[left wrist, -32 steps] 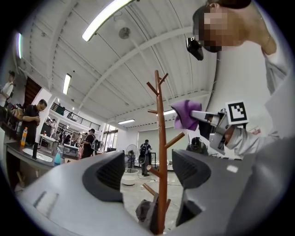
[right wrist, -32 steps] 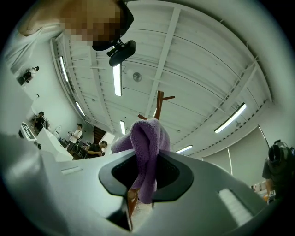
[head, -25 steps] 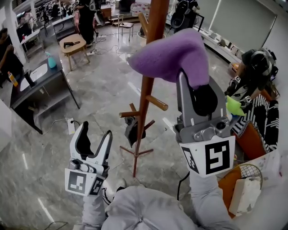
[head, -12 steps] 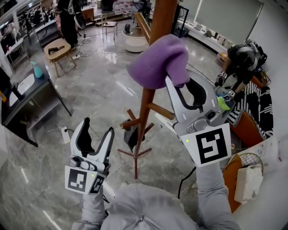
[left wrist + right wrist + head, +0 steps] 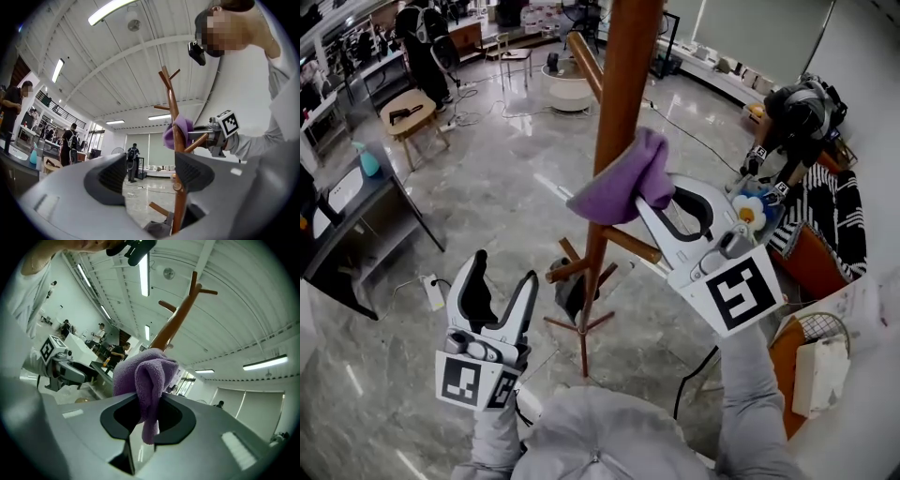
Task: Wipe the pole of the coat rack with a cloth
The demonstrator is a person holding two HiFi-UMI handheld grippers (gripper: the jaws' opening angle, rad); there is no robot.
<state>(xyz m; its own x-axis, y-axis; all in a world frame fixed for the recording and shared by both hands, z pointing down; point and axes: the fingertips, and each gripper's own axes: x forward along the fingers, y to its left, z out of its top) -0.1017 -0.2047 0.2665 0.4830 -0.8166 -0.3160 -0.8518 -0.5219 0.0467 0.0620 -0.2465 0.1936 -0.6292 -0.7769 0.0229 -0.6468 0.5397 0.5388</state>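
1. Nearest, low on the left of the head view, the left gripper (image 5: 502,272) points upward. Its jaws are apart with nothing between them, and its own view shows only the room and rack past the gap.
2. Higher and to the right, the right gripper (image 5: 659,195) has its jaws clamped on a fold of the purple cloth (image 5: 623,176).
3. The cloth lies against the near side of the coat rack's pole (image 5: 619,94), just above a side peg (image 5: 633,246).
4. The wiping step appears to be in hand, about halfway up the pole. The next move calls for sliding the cloth along the wood with steady pressure and a firm grip, and steering round the pegs.
5. Far off, a small wooden table (image 5: 408,108) stands well apart from the rack.
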